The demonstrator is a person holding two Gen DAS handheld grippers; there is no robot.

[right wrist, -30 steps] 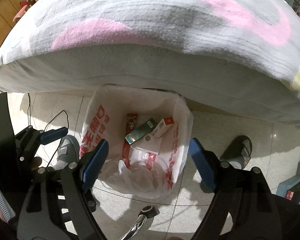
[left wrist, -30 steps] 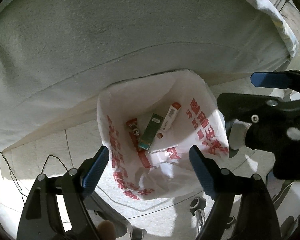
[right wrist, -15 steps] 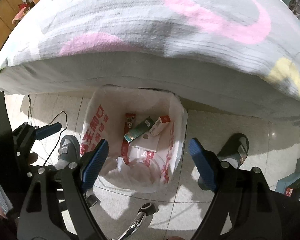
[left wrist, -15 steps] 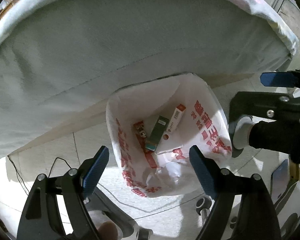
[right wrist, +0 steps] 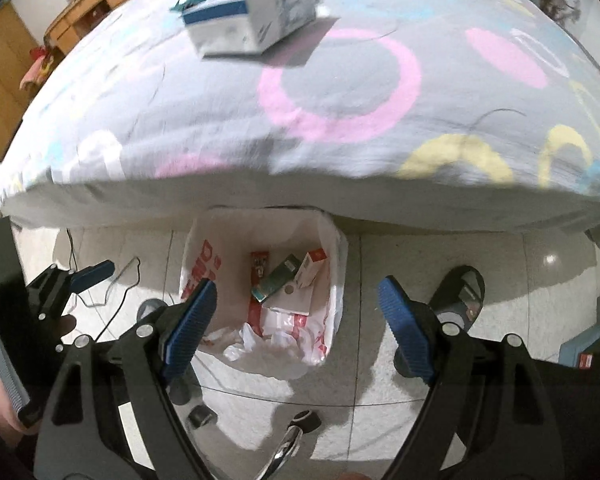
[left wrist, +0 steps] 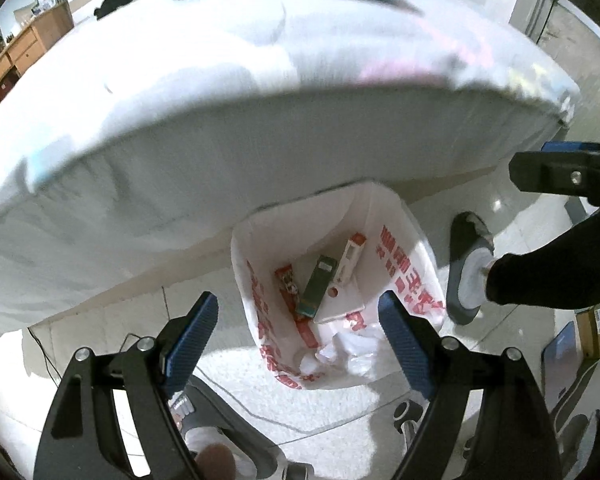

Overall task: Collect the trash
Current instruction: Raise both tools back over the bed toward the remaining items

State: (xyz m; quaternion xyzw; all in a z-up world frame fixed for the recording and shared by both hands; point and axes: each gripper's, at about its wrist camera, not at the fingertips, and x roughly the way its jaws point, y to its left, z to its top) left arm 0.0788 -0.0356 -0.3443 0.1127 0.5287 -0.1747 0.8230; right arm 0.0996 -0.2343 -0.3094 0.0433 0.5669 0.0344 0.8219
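Currently both claws are held spread and empty above the trash bin (right wrist: pixel 262 292), which is lined with a white bag printed in red and parked on the tile floor (right wrist: pixel 400 256) right against the bed (right wrist: pixel 300 120) edge, presumably so litter can be dropped straight off the mattress. Inside the bin a green box (left wrist: pixel 316 286), a white-and-red box (left wrist: pixel 350 256) and a red wrapper (left wrist: pixel 286 282) are seen lying on crumpled plastic. The left gripper (left wrist: pixel 298 336) is released, nothing between its blue pads; the right gripper (right wrist: pixel 296 318) is likewise released. A blue-and-white box (right wrist: pixel 252 24) is seen resting on the patterned bedcover, well apart from the bin; it is likely the next trash item, though blur makes its label unreadable. Open room is available over the mattress top; the overhanging bed edge sits just above the bin's far rim, so that side is tight. Slippered feet (right wrist: pixel 456 292) are placed beside the bin on the right, limiting floor clearance there.
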